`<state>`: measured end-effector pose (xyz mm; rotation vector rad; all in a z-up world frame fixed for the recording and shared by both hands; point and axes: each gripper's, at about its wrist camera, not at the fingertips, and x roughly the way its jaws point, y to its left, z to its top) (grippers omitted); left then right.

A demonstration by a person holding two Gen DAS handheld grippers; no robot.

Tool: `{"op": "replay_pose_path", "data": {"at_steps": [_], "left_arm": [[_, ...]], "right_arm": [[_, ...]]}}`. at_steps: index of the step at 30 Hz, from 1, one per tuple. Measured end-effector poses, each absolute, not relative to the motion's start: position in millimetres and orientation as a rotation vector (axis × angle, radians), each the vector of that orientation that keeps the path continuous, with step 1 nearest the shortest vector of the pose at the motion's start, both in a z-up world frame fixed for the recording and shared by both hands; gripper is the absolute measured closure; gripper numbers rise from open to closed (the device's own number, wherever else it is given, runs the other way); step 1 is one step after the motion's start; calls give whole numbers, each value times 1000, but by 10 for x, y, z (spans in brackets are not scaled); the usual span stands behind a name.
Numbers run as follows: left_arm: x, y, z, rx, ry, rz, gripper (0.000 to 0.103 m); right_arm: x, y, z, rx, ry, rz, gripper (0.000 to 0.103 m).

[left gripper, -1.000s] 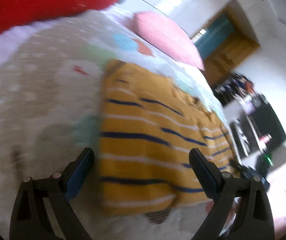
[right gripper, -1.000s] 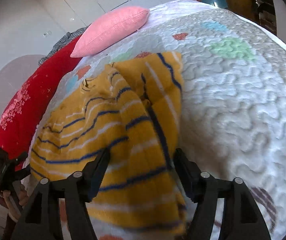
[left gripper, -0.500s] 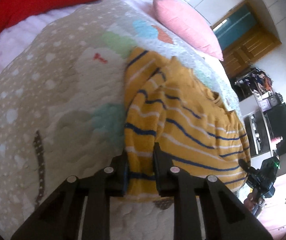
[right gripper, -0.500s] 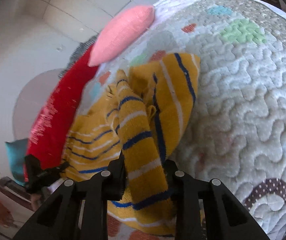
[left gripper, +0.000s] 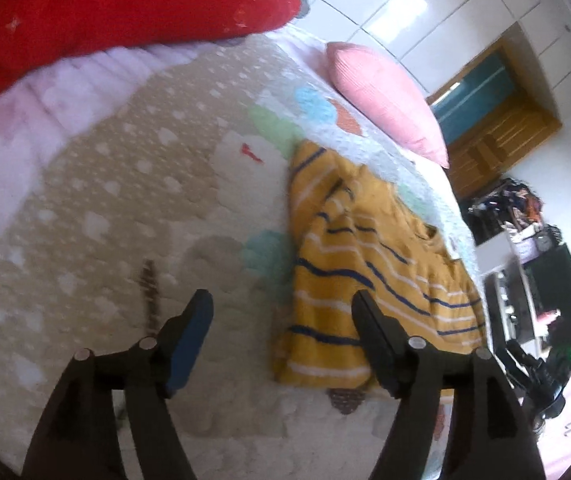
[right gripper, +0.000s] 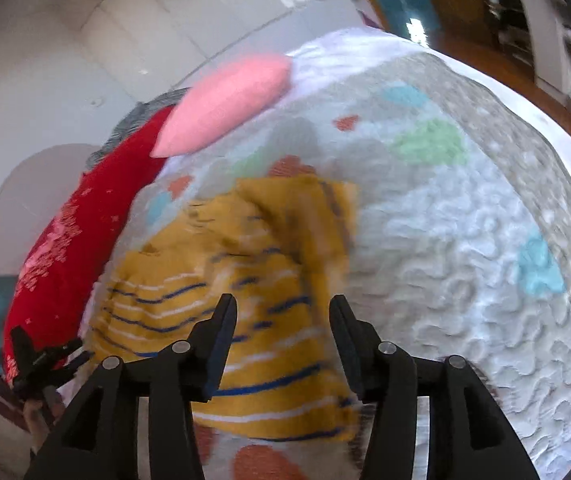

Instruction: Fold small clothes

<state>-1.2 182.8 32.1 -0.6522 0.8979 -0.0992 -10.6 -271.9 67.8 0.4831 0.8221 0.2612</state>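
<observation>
Red cushion (left gripper: pixel 117 12): lies along the far left edge of the bed, above the quilt in the left wrist view; in the right wrist view it runs down the left side.
Quilt (left gripper: pixel 97 216): covers the bed, beige with pale dots on the left, white with pastel patches further right.
Left gripper (left gripper: pixel 281 324): its jaws have just been opening and stand well apart, nothing pressed between them; the left finger (left gripper: pixel 189 332) is over bare quilt, the right finger (left gripper: pixel 377 340) over the near edge of the garment.
Yellow striped top (left gripper: pixel 365 272): lies on the quilt right of the left gripper's centre, folded into a narrow shape, navy and white stripes across it, its near hem close to the bed's front edge.
Pink pillow (left gripper: pixel 385 100): on the bed beyond the top, apart from it.
Right gripper (right gripper: pixel 281 332): jaws have just been opening, parted, hanging above the top with cloth visible between them but not clamped; this view is blurred.
Doorway (left gripper: pixel 493 108): wooden frame, far right, behind the bed.
</observation>
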Motion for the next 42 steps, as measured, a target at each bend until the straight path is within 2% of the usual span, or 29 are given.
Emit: {"op": "replay_pose_path", "data": {"at_steps": [7, 8, 9, 10, 16, 18, 20, 22, 26, 28, 29, 30, 31, 32, 35, 42], "left_arm": [[218, 1533, 93, -684, 905, -202, 33], [224, 1505, 71, -685, 902, -208, 41], [217, 1483, 46, -687, 907, -223, 75], [214, 1469, 10, -701, 922, -244, 88], [133, 1567, -115, -851, 882, -258, 88], [126, 1567, -129, -865, 872, -263, 88], [128, 1554, -124, -862, 861, -263, 88], [87, 1559, -126, -858, 852, -261, 88], [66, 1546, -131, -858, 847, -257, 88], [62, 1530, -121, -859, 848, -249, 88], [31, 1508, -116, -857, 848, -246, 88], [11, 1493, -97, -853, 850, -243, 88], [2, 1469, -69, -848, 852, -239, 88], [-6, 1444, -33, -843, 854, -237, 88], [-58, 1302, 146, -807, 848, -240, 88], [-66, 619, 687, -668, 830, -330, 88]], "right_arm": [[322, -1443, 813, 332, 940, 504, 46], [402, -1259, 803, 315, 959, 530, 45], [515, -988, 788, 282, 984, 560, 45], [591, -802, 768, 253, 997, 574, 44], [1082, 372, 541, 67, 1115, 643, 43], [1192, 679, 458, -13, 1149, 611, 40], [1253, 944, 396, -117, 1162, 556, 29], [1306, 1119, 328, -224, 1166, 502, 25], [1348, 1382, 117, -446, 1219, 426, 24], [1318, 1432, 85, -507, 1203, 415, 29], [1281, 1441, 92, -525, 1188, 410, 42], [1222, 1440, 120, -547, 1161, 406, 50], [1181, 1423, 143, -558, 1141, 404, 68], [1147, 1389, 173, -557, 1125, 407, 79], [1087, 1154, 341, -471, 1099, 438, 85], [1044, 229, 878, -252, 1037, 471, 86]]}}
